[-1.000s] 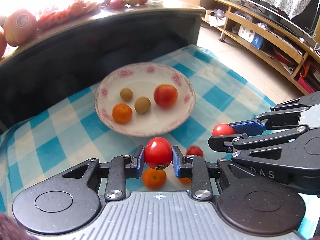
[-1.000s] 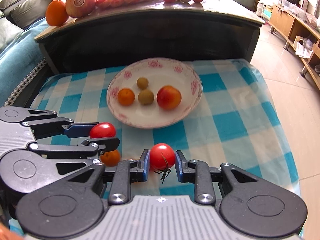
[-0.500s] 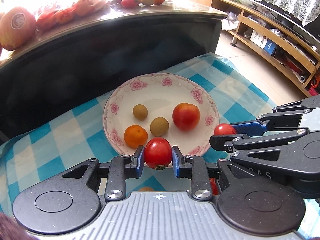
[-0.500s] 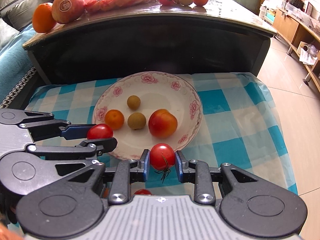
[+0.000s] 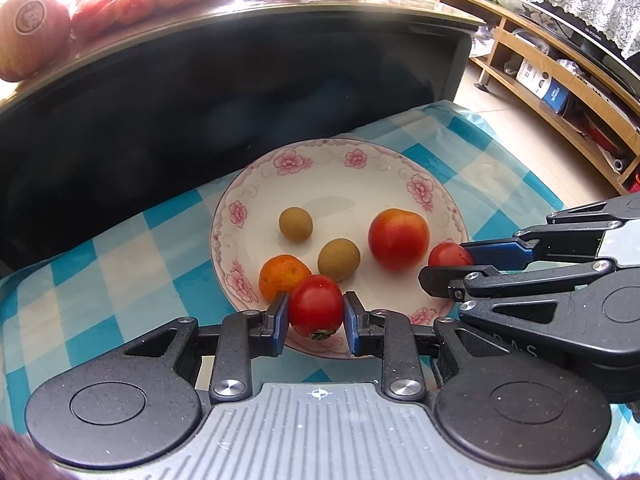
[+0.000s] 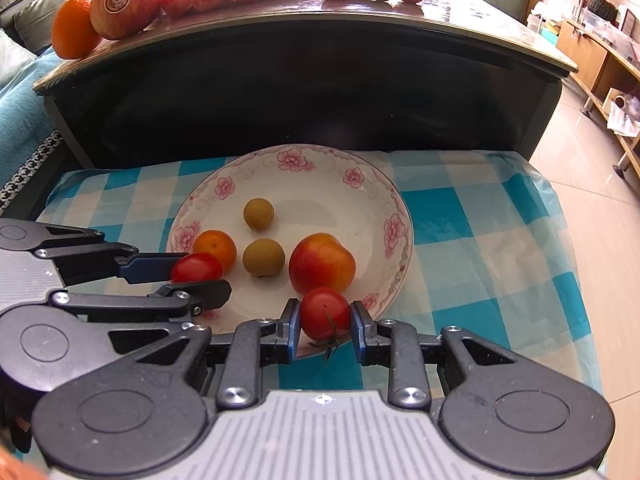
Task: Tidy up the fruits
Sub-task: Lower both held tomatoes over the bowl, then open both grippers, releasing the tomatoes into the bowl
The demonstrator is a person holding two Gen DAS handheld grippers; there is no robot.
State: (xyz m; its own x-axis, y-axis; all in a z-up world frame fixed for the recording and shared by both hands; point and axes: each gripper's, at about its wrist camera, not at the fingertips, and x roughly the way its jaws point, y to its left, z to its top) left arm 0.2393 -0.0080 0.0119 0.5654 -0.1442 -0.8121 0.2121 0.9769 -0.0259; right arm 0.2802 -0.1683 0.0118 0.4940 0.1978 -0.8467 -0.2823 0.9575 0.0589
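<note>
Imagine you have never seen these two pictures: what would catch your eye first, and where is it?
First, two red cherry tomatoes, one clamped in the left gripper and one in the right gripper, both held over the near rim of the flowered plate. Next, the plate's own fruit on the blue checked cloth: a large red tomato, a small orange and two olive-brown round fruits.
</note>
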